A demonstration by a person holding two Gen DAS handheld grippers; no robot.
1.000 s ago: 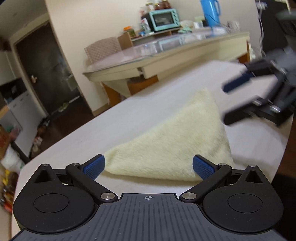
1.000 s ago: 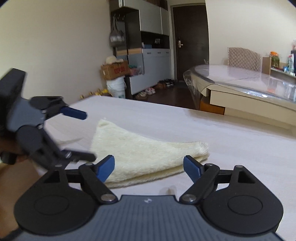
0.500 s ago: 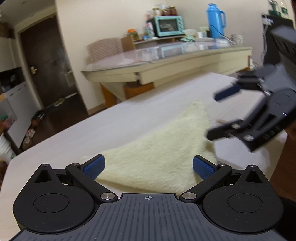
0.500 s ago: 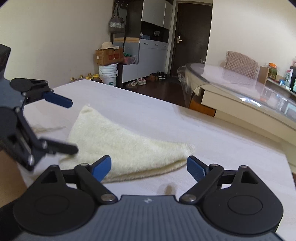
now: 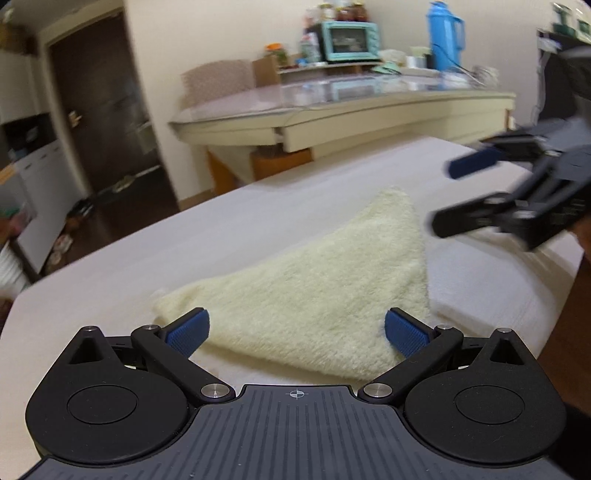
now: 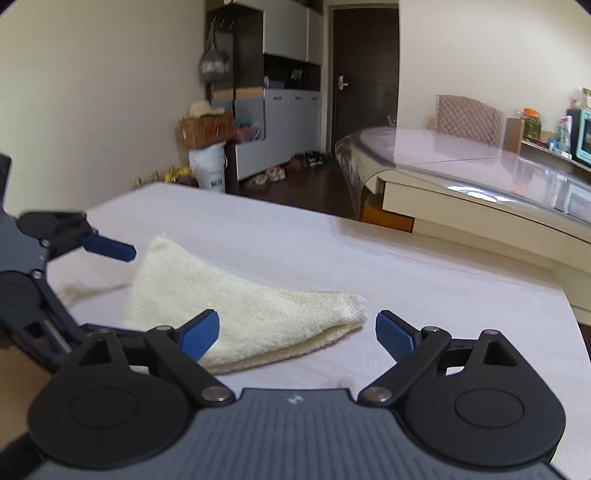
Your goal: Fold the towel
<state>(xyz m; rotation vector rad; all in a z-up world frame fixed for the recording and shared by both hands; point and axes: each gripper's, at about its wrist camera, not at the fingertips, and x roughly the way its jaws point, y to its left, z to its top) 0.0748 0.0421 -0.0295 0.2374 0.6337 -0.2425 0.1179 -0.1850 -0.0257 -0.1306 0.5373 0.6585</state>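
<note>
- A cream-coloured fluffy towel (image 5: 317,288) lies folded into a triangle on a pale worktop (image 5: 258,218), one point aimed away toward the room.
- The left tool (image 5: 295,330) sits low over the towel's near edge, its blue pads (image 5: 186,332) spread wide apart and gripping nothing.
- The right tool (image 6: 297,334) is at the towel's other side, near its folded corner. Its jaws have just been opening wider; they hold nothing, and only the towel's corner shows between the blue pads.
- In the left wrist view the right tool appears at the far right, blurred, above the worktop and clear of the towel.
- Behind the worktop stands a glass-topped table (image 5: 332,107) carrying a teal oven (image 5: 351,38) and a blue jug (image 5: 443,33).
</note>
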